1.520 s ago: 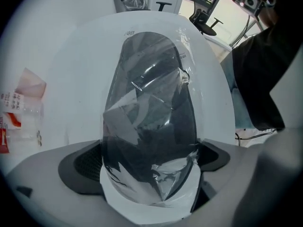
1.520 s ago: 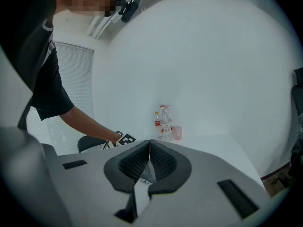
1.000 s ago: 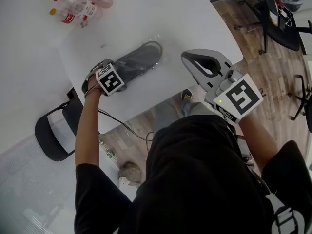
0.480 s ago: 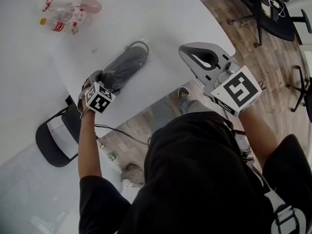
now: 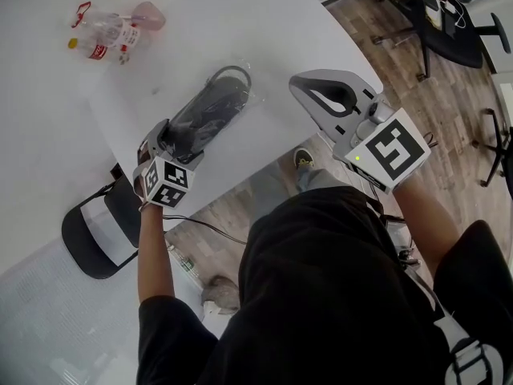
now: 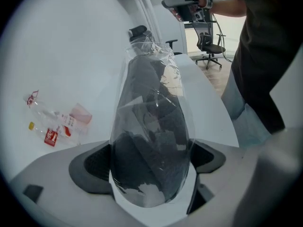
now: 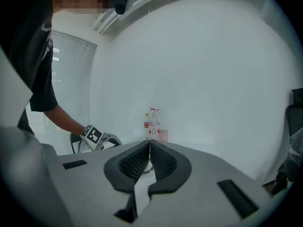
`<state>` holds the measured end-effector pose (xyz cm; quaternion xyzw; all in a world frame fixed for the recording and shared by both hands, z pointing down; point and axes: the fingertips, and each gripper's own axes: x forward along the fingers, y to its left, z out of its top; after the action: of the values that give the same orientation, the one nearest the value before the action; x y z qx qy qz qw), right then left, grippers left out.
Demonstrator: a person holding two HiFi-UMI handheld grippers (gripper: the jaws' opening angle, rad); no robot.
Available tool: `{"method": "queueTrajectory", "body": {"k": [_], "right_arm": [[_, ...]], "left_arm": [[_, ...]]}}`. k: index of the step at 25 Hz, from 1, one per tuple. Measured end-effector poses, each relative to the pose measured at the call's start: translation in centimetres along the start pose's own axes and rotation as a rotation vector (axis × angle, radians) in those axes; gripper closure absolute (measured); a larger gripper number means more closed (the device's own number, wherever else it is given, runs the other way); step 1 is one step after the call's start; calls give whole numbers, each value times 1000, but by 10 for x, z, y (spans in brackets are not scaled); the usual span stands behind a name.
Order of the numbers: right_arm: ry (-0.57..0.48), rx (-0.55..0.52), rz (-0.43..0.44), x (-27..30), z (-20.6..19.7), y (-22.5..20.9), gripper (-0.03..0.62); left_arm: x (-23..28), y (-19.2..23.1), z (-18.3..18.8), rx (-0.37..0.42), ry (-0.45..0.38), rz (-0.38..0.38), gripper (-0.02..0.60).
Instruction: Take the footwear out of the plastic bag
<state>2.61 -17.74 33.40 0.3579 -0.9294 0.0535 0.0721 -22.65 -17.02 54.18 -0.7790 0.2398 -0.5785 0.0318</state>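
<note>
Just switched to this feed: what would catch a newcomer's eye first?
Dark footwear in a clear plastic bag, its near end between the left gripper's jaws, which have just been closing on it. The right gripper hangs above the table's near-right edge, jaws shut and empty; bottles cluster far left.

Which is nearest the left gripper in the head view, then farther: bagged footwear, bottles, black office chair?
1. Bagged footwear, between the left gripper's jaws, which have just been closing on it.
2. Bottles, far left on the table.
3. Black office chair, far right, off the table.
</note>
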Motion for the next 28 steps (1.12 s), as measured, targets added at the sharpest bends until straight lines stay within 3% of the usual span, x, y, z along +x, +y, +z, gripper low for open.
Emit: {"method": "queueTrajectory", "body": {"k": [9, 14, 17, 22, 23, 25, 28], "right_arm": [[-13, -86, 51, -9, 41, 9, 576], [20, -116, 144, -14, 61, 15, 574], [41, -157, 225, -16, 74, 25, 572], [71, -191, 271, -10, 88, 36, 572], [70, -196, 291, -11, 89, 38, 565], [74, -204, 343, -12, 88, 43, 429], [89, -212, 363, -24, 84, 48, 419]], "left_arm": [[-71, 6, 57, 71, -183, 191, 55], [-112, 16, 77, 148, -244, 350, 55], [-132, 22, 88, 150, -270, 425, 55], [-153, 32, 95, 171, -290, 519, 55], [-156, 32, 97, 179, -290, 535, 55], [-160, 27, 100, 196, -290, 565, 55], [-166, 15, 108, 211, -294, 595, 55]]}}
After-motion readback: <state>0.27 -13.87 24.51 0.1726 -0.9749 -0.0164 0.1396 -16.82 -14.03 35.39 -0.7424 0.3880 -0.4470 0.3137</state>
